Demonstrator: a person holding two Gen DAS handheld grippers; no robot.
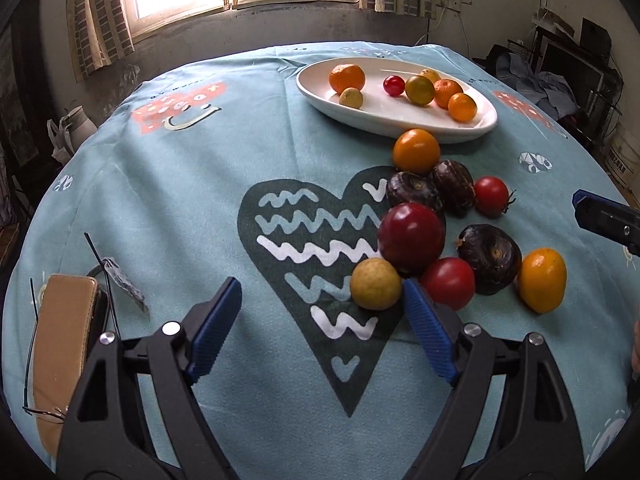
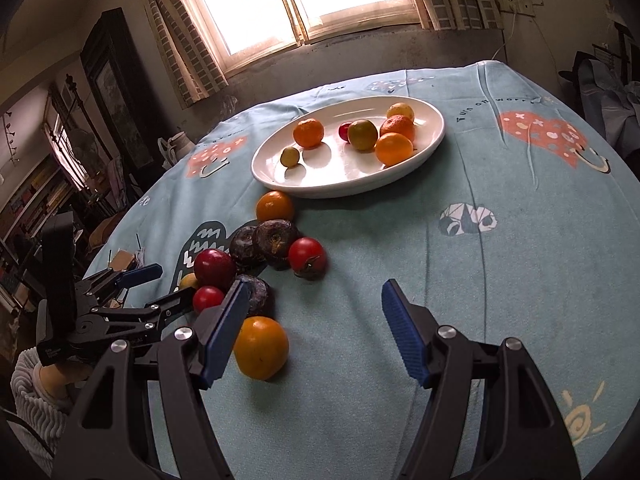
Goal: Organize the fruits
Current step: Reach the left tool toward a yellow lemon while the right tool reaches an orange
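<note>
Left wrist view, left to right: tan case (image 1: 60,352) with wire glasses (image 1: 32,360) at the tabletop's (image 1: 160,200) left edge, long axis running near-to-far. Left claw (image 1: 322,320) jaws spread wide, empty, low over the dark heart print (image 1: 316,260). Its right finger tip sits just beside the yellow fruit (image 1: 376,284) and small red tomato (image 1: 448,282); contact unclear.

Loose pile right of center: big red fruit (image 1: 412,236) touching the yellow one, two dark round fruits (image 1: 416,192) behind it, another dark fruit (image 1: 490,258) to the right, stem end facing the camera. Orange fruit (image 1: 416,151) sits just beside the near rim of the white oval plate (image 1: 360,116). Red tomato with stem (image 1: 491,195) has its stem pointing right. Oval orange fruit (image 1: 542,280) at the pile's right end, long axis roughly upright in the picture, tilted slightly.

The plate's long axis runs left-far to right-near; it holds seven small fruits, including a tangerine (image 1: 347,78).

Right claw (image 2: 314,320) in the right wrist view: jaws wide apart, holding nothing, over bare cloth. Its left finger is just beside the oval orange fruit (image 2: 261,347). The plate (image 2: 280,176) lies beyond, well apart.
</note>
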